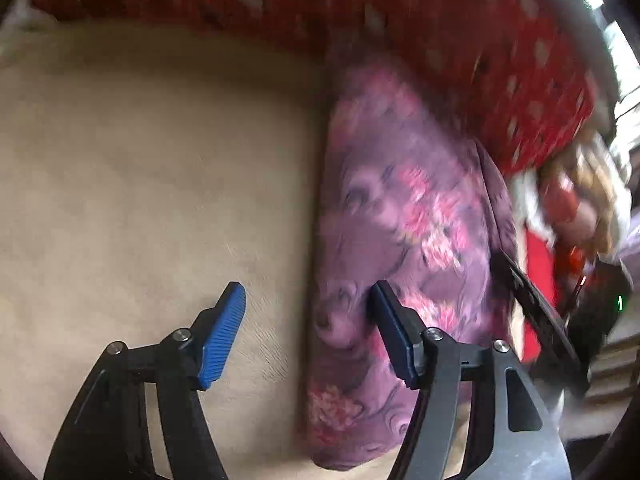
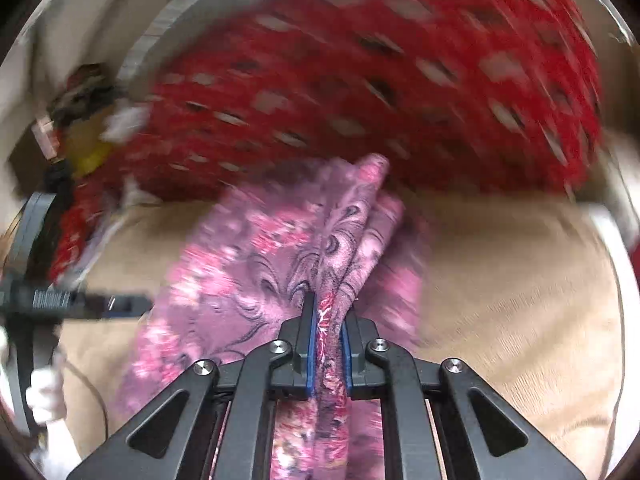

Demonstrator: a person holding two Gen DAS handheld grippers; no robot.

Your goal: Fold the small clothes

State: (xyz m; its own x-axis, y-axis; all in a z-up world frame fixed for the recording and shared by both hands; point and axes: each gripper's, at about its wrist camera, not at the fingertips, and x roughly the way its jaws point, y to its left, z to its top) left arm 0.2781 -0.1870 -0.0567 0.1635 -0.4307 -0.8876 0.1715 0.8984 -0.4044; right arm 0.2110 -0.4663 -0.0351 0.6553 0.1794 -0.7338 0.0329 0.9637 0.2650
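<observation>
A purple garment with pink flowers (image 1: 404, 236) lies bunched on a beige surface (image 1: 140, 184). My left gripper (image 1: 308, 312) is open and empty above it, its left finger over the beige surface and its right finger over the garment's left edge. In the right wrist view my right gripper (image 2: 329, 320) is shut on a gathered fold of the same purple garment (image 2: 280, 248), which hangs and spreads from the jaws. The right gripper's black body also shows at the right of the left wrist view (image 1: 544, 320). Both views are motion-blurred.
A red cloth with white spots (image 1: 440, 28) lies along the far edge of the beige surface; it also shows in the right wrist view (image 2: 380, 92). A heap of mixed clothes (image 1: 576, 200) sits at the right. The left gripper's black body (image 2: 60, 300) shows at left.
</observation>
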